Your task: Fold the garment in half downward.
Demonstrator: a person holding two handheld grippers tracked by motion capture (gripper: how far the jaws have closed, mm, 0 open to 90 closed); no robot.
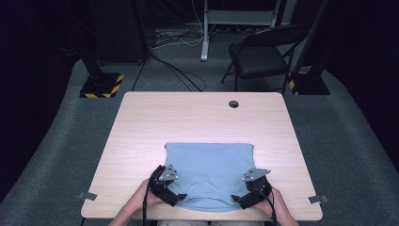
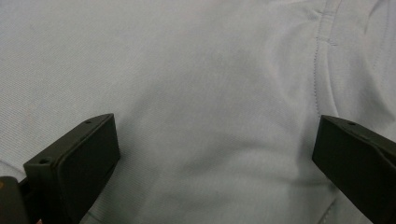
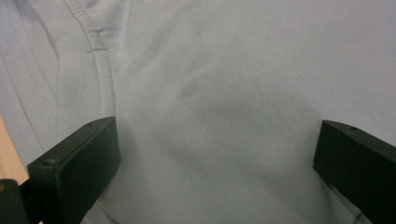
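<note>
Left claw (image 1: 173, 194) and right claw (image 1: 242, 197), both gaping, sit on our light-blue garment (image 1: 209, 169) at the desk (image 1: 197, 117) near edge; soft, limp, light; we would pinch its seamed edges.

no text, label, brand or number can be read anywhere. the only sign-like marks are yellow-and-black hazard stripes on a stand base (image 1: 101, 87), far beyond the left gripper (image 1: 173, 196).

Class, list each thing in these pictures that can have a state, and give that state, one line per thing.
Light blue garment: folded, lying flat on the table.
Left claw: open, over the garment's near left corner.
Right claw: open, over the near right corner.
Folding chair: unfolded, unoccupied, beyond the table.
</note>
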